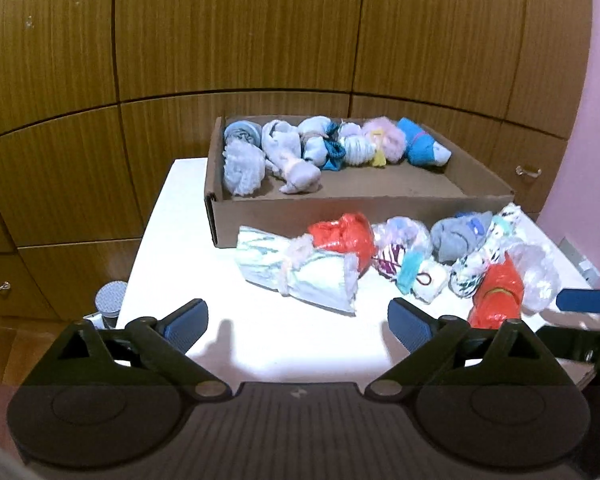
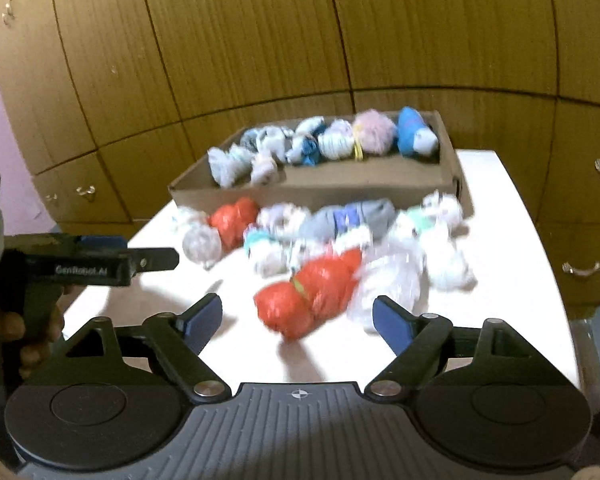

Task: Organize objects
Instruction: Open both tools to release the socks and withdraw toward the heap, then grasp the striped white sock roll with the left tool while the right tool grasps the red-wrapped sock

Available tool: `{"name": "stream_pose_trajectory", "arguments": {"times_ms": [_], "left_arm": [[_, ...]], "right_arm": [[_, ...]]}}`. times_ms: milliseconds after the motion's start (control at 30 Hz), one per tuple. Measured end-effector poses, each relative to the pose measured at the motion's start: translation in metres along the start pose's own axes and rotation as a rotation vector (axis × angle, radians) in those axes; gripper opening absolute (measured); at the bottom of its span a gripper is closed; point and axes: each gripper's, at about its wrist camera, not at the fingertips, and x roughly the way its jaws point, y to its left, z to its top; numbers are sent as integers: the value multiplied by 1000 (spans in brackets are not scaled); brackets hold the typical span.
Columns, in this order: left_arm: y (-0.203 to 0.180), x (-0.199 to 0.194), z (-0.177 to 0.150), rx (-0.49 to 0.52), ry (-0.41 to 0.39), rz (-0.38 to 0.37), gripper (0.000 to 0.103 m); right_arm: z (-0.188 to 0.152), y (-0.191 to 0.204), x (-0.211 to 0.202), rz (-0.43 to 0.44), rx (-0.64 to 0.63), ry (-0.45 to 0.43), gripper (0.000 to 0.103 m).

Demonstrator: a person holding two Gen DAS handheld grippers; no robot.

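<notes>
A shallow cardboard box (image 1: 340,212) stands at the back of the white table (image 1: 260,344), with several rolled sock bundles (image 1: 292,152) lined along its far wall. Loose bundles lie in front of it: a pale striped one (image 1: 300,276), a red bag (image 1: 340,238) and a grey one (image 1: 456,236). My left gripper (image 1: 298,320) is open over bare table, short of the striped bundle. My right gripper (image 2: 298,318) is open, and a red bag bundle (image 2: 308,292) lies just ahead between its fingers, untouched. The box (image 2: 312,192) sits beyond it.
Wooden cabinet doors (image 1: 240,40) with metal handles (image 1: 528,171) close off the back and both sides. A grey round object (image 1: 110,300) stands below the table's left edge. A hand (image 2: 4,324) holds the left gripper's body (image 2: 92,264) at the left.
</notes>
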Motion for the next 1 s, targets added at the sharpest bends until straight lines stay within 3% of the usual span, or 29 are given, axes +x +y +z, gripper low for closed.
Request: {"name": "stream_pose_trajectory", "arguments": {"times_ms": [533,633,667,767,833,900,1000], "left_arm": [[-3,38,13,-37,-12,40,99],[-1,44,12,-24,-14,35,96],[1,45,12,-28,-11,23,91],[8,46,12,-69,-10,-29,83],[9,45,12,-68,-12,-35,80],[10,41,10,-67,-17,-33,79],[13,34,7,-66,-17,-35,78]], "right_arm": [[-6,24,38,-79,8,-16,90],[-8,23,46,-83,3,-9,89],[-9,23,47,-81,0,-9,88],[-12,24,48,-88,-21,-18,80],[-13,23,46,-84,-27,-26,64],[-15,21,43,-83,-33,-32,55],[-20,20,35,-82,-56,-41,51]]}}
